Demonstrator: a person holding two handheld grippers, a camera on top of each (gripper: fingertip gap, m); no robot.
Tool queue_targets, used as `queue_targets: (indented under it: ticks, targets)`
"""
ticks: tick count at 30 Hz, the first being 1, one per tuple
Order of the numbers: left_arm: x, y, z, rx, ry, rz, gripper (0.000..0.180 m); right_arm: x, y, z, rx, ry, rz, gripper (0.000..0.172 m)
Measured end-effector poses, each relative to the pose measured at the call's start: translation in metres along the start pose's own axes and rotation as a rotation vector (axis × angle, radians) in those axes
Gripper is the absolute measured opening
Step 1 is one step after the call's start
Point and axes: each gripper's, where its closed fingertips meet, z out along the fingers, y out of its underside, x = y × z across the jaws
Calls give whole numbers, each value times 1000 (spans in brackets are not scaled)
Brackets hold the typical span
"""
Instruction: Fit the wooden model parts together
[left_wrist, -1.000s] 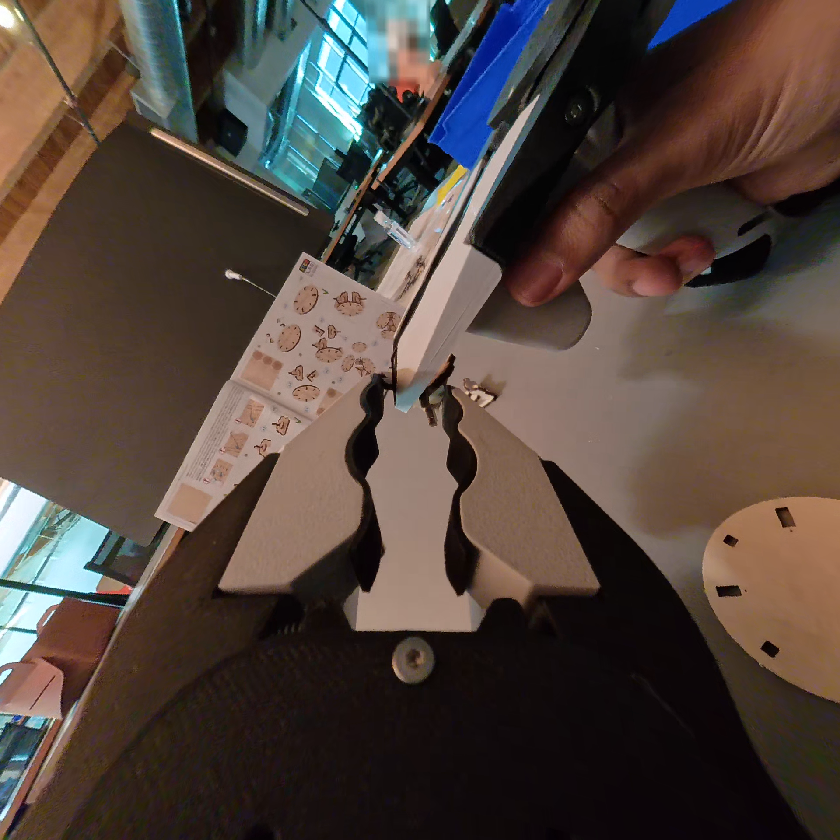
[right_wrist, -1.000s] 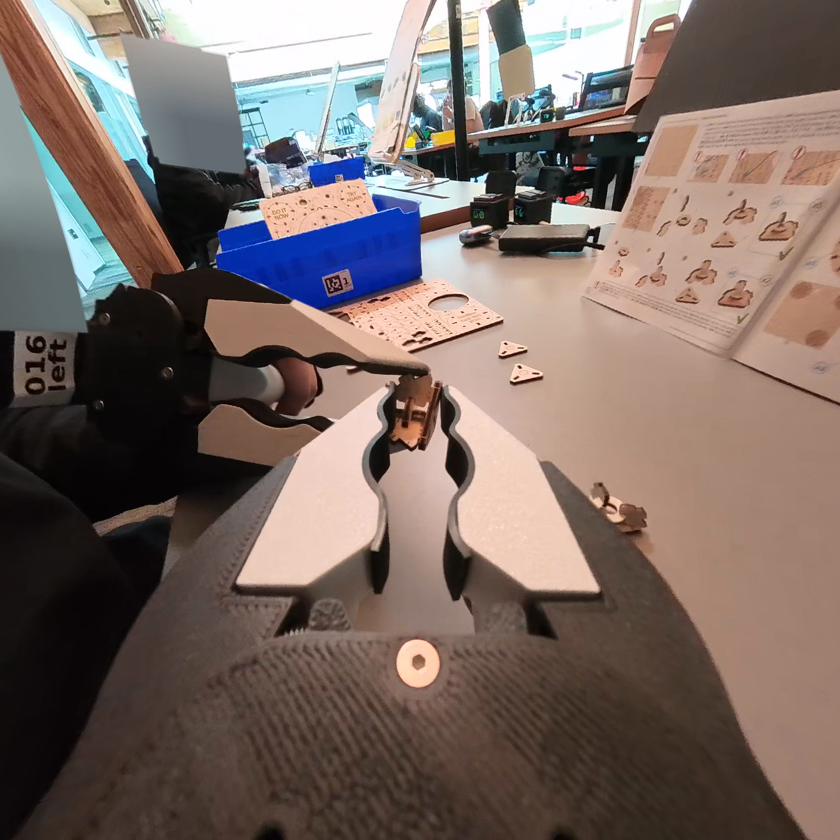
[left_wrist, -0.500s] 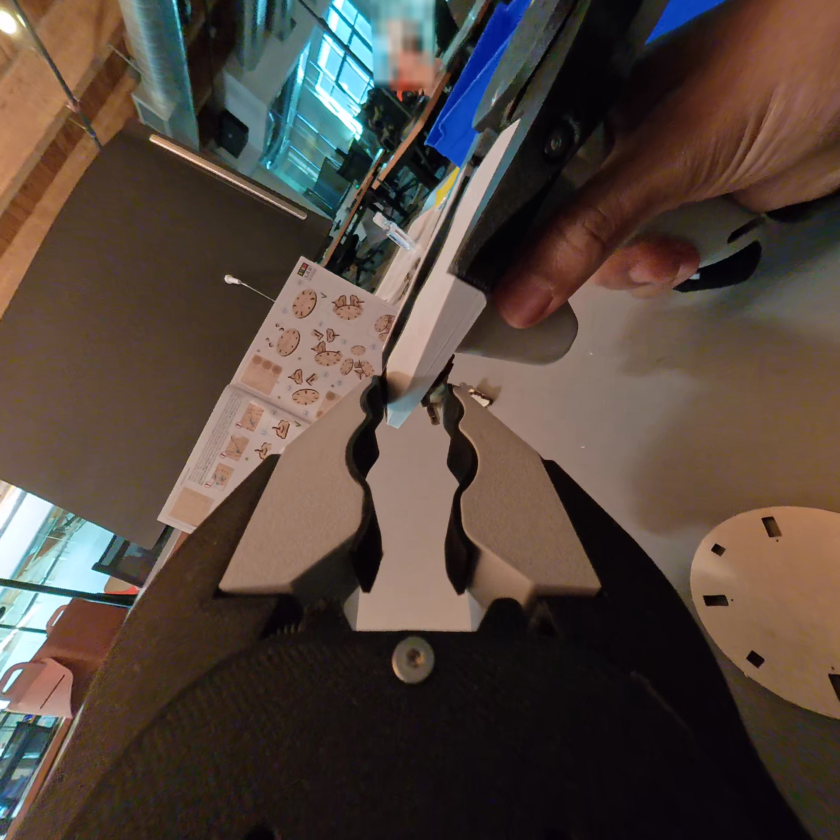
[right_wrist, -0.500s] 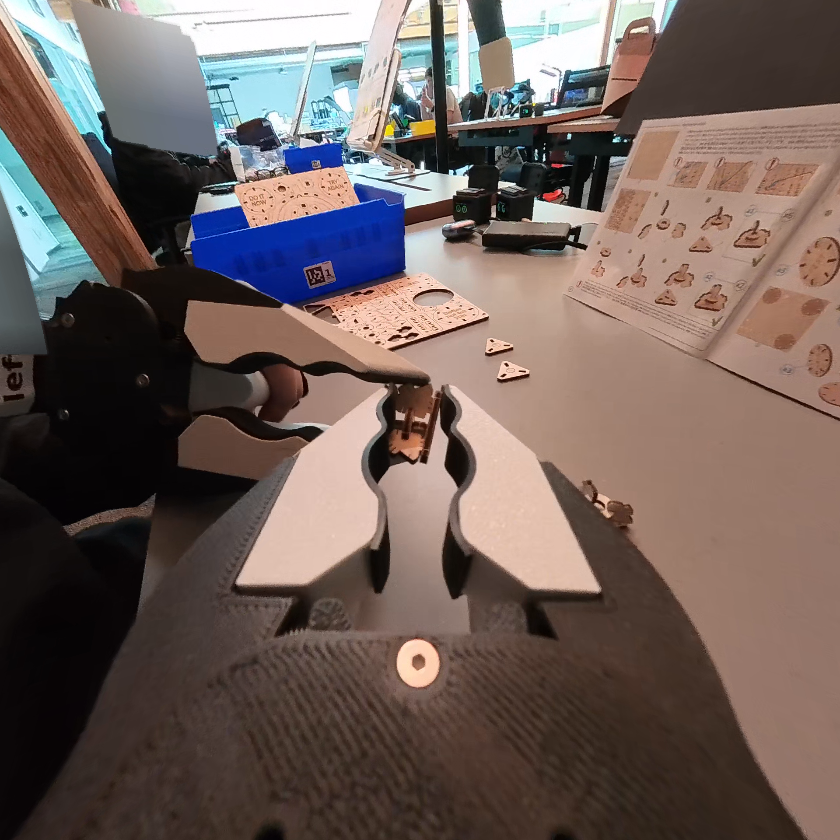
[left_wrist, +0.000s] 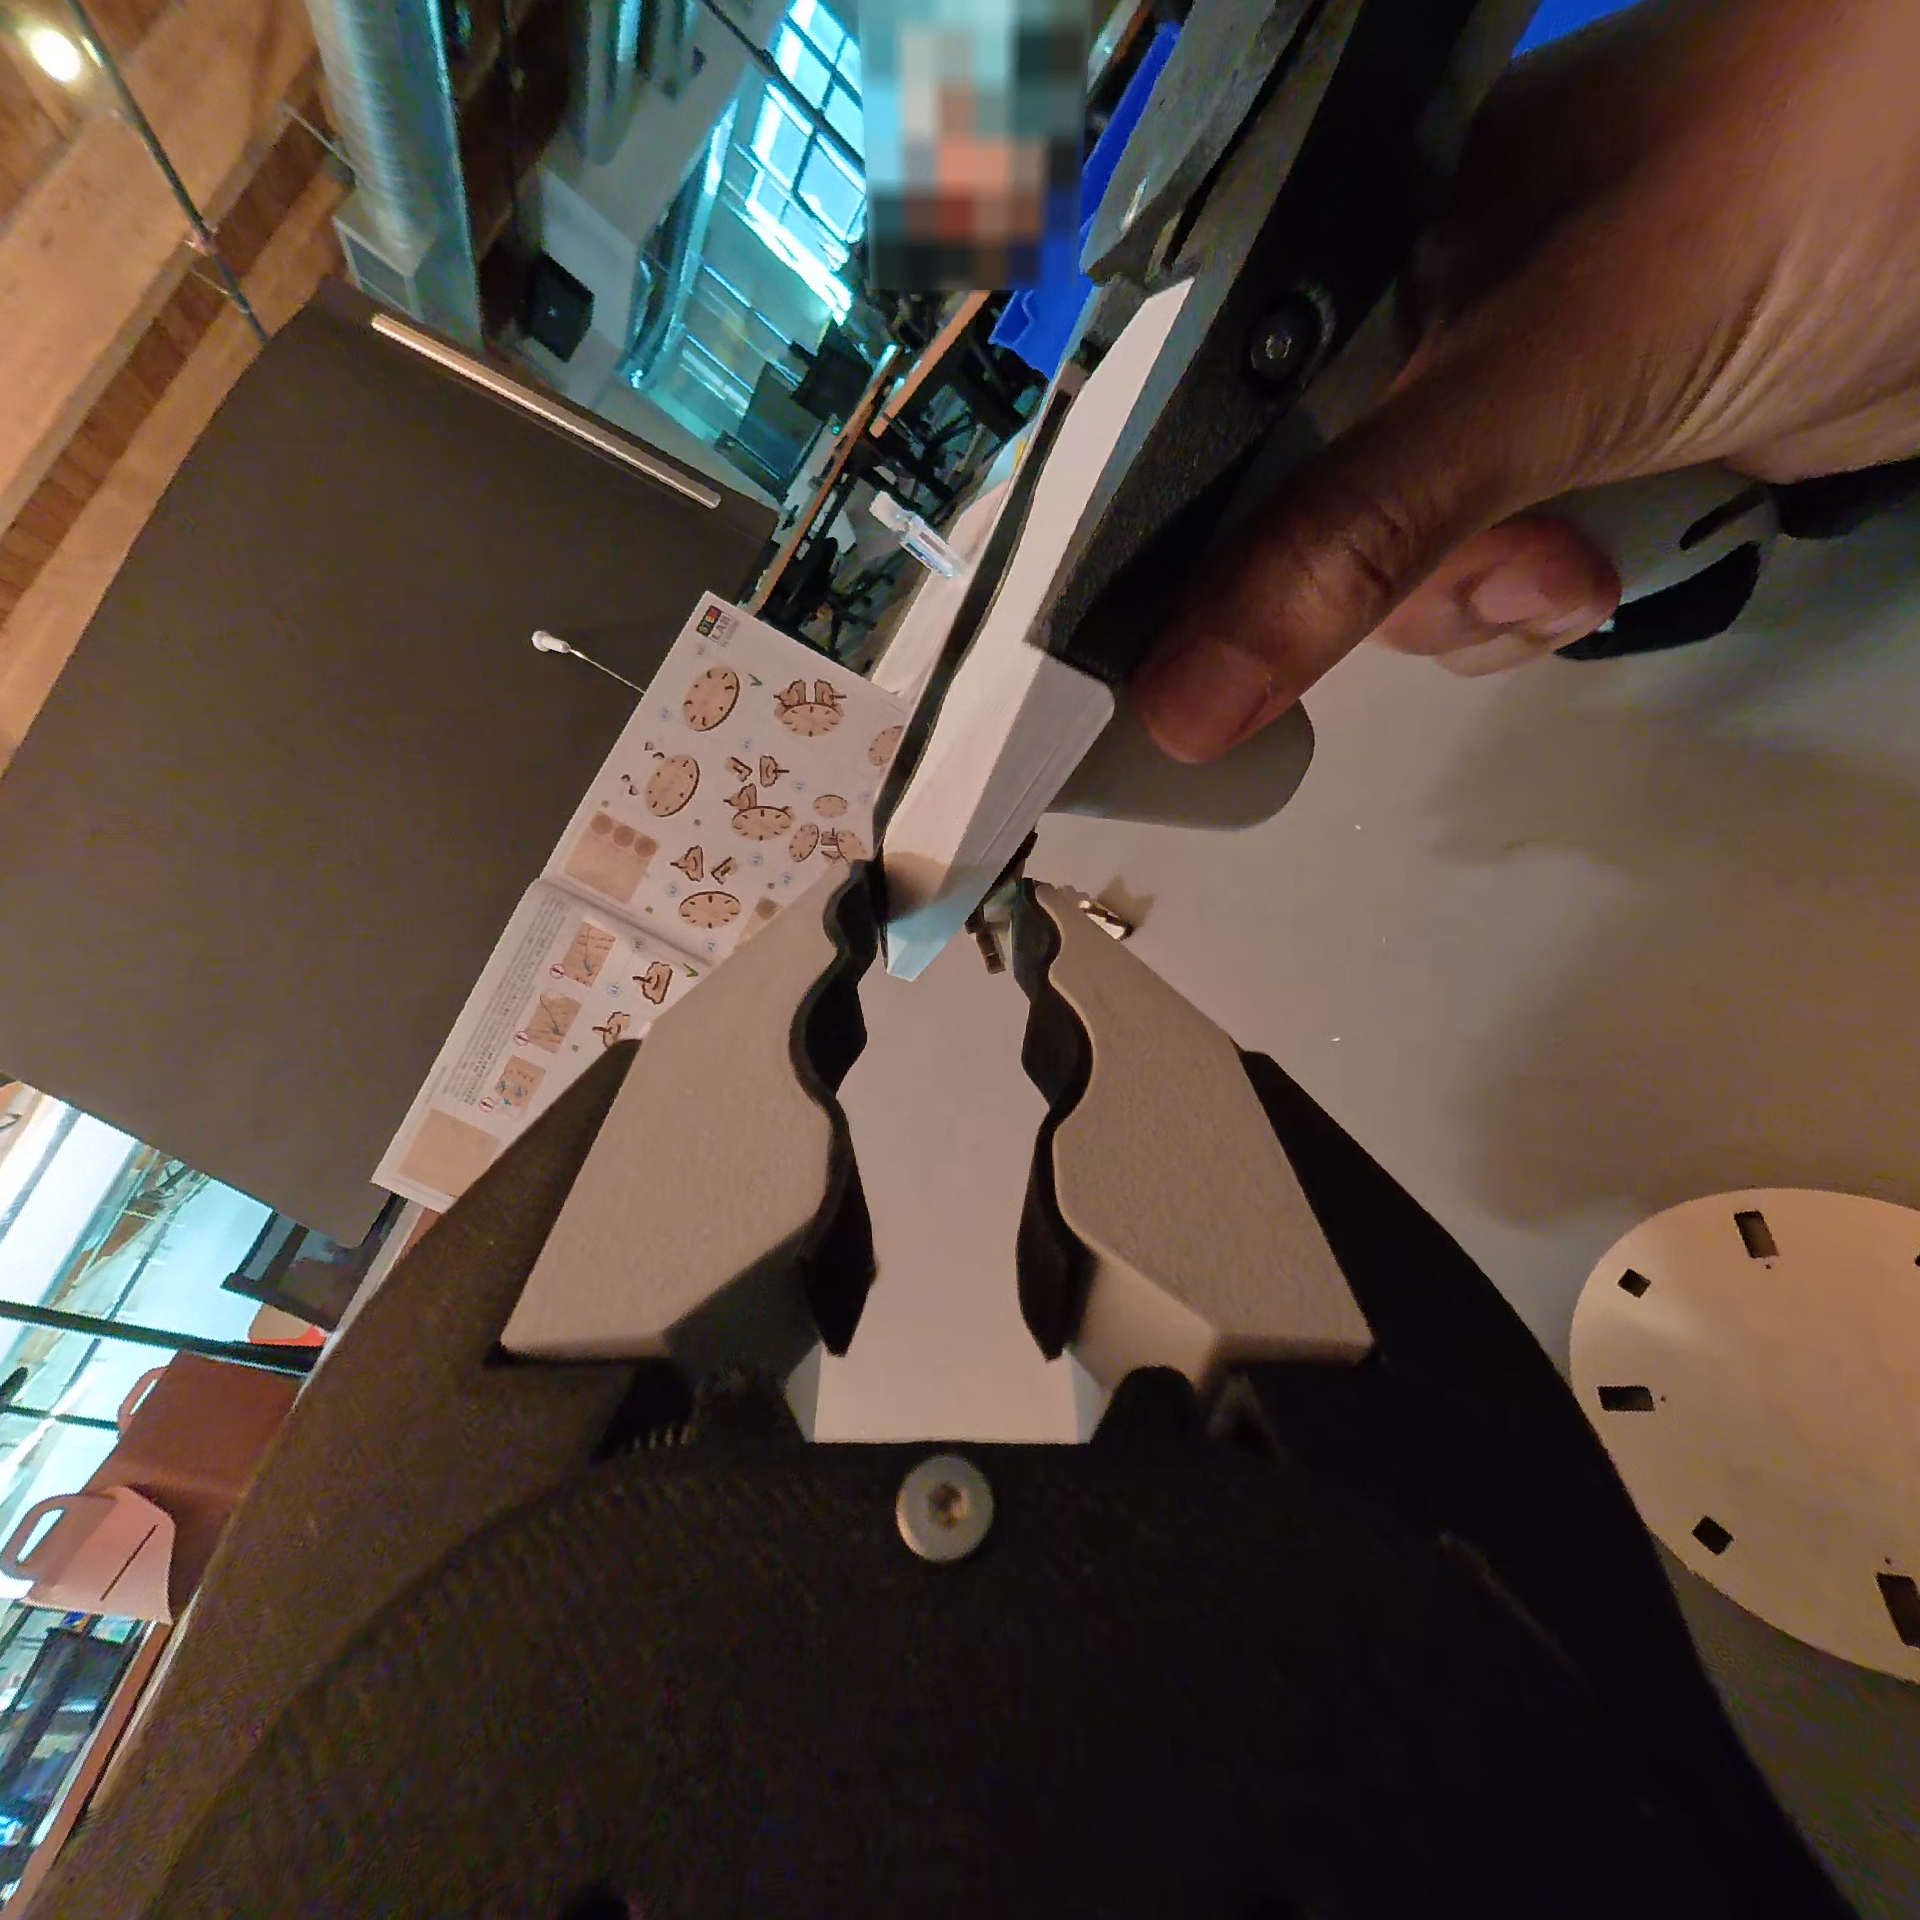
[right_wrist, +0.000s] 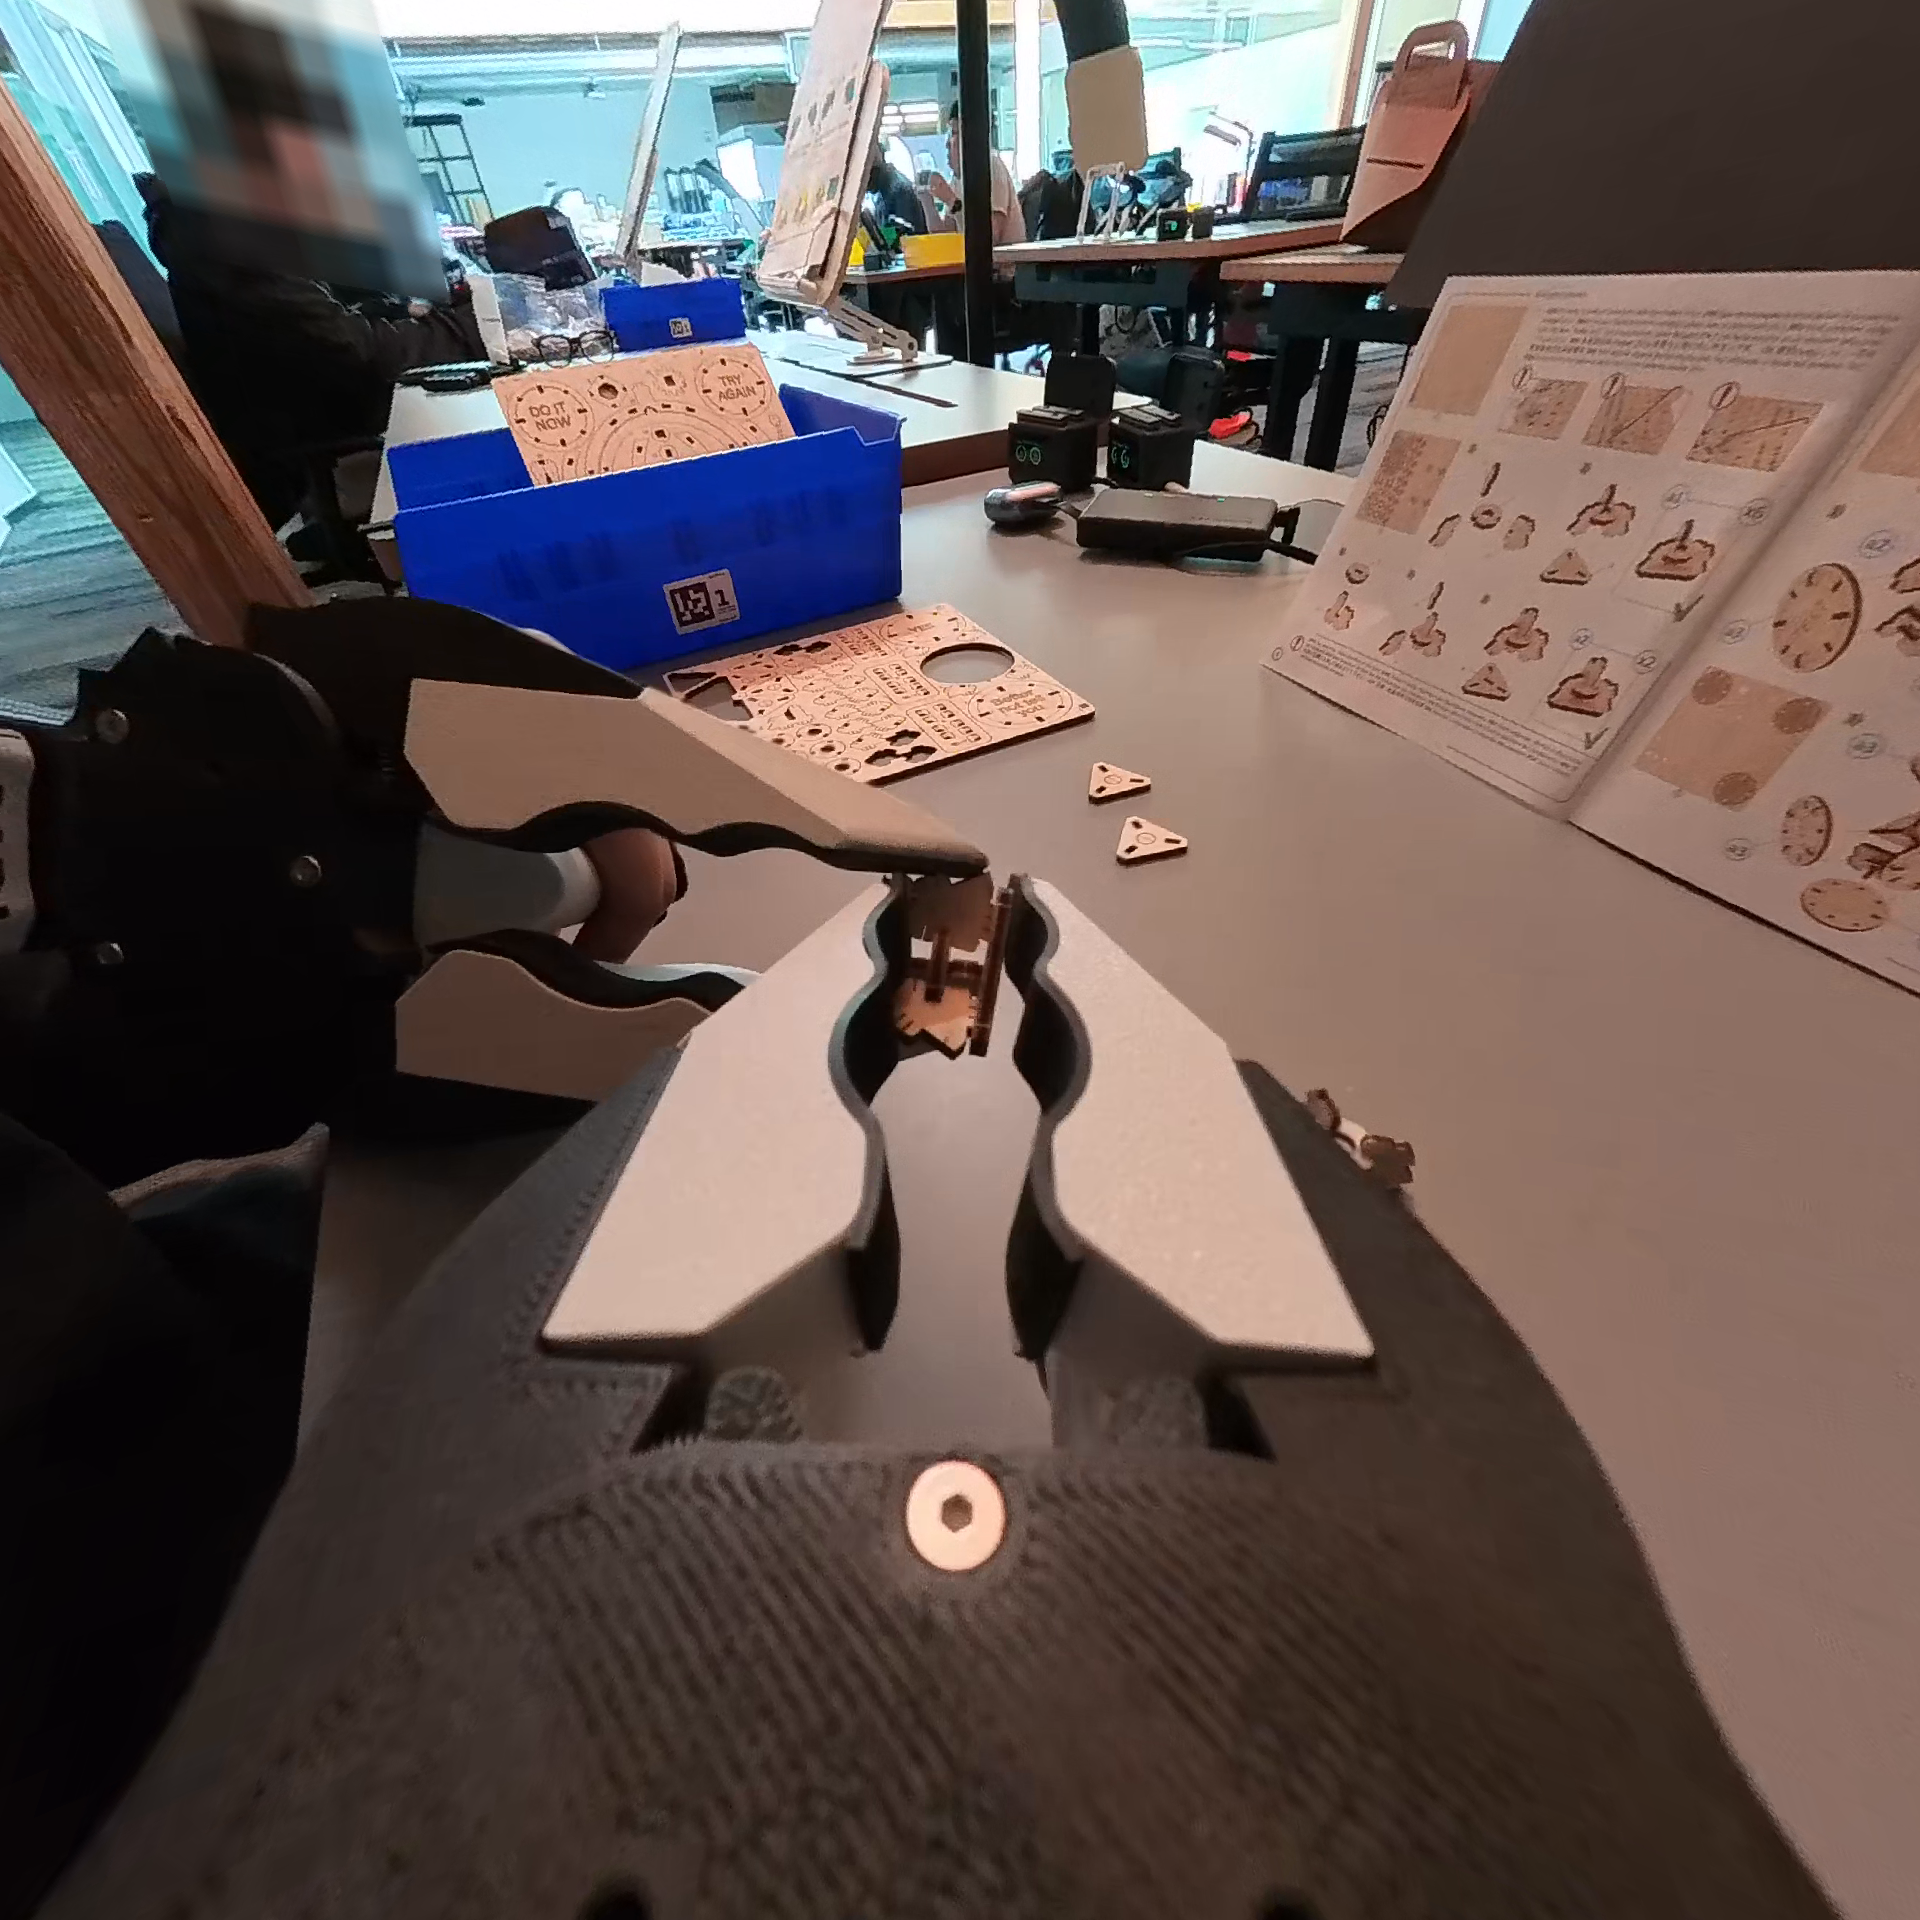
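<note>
we see the right gripper (right_wrist: 951, 904) closed to a narrow gap on a small wooden assembly (right_wrist: 945, 966), a little build of slotted plywood bits; both its pads press on the piece, which is held up off the grey table (right_wrist: 1455, 987); the left gripper (left_wrist: 940, 914) comes in from the side with its jaws standing apart and gripping nothing; in the right wrist view its upper fingertip touches the top edge of the wooden assembly while the lower finger hangs well below it; in the left wrist view one finger of the right gripper and the wooden piece sit between the left fingertips, and a hand (left_wrist: 1558, 364) is wrapped round the right gripper's handle; near the pair lie two wooden triangles (right_wrist: 1119, 781), a punched wooden sheet (right_wrist: 883, 707) in front of a blue bin (right_wrist: 644, 520), an open instruction booklet (right_wrist: 1621, 582), a small wooden bit (right_wrist: 1361, 1132) just beside the right gripper, and a round slotted disc (left_wrist: 1766, 1434).
</note>
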Motion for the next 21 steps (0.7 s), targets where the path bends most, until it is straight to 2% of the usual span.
queue_targets:
  ticks: [6,9,11,12,17,21]
  targets:
    - [-1,2,2,3,15,-34,25,2,-1,2,34,-17,18,17]
    - [0,4,3,-14,3,20,26,4,0,2,42,12,-17,18]
    - [2,6,3,-19,4,54,25,9,3,2,30,53,-31,38]
    - [3,6,3,-18,2,67,26,10,4,2,27,57,-33,40]
    - [3,7,4,-13,14,51,25,15,4,-2,31,55,-29,41]
    - [3,5,3,4,25,31,25,10,4,-2,39,-10,31,36]
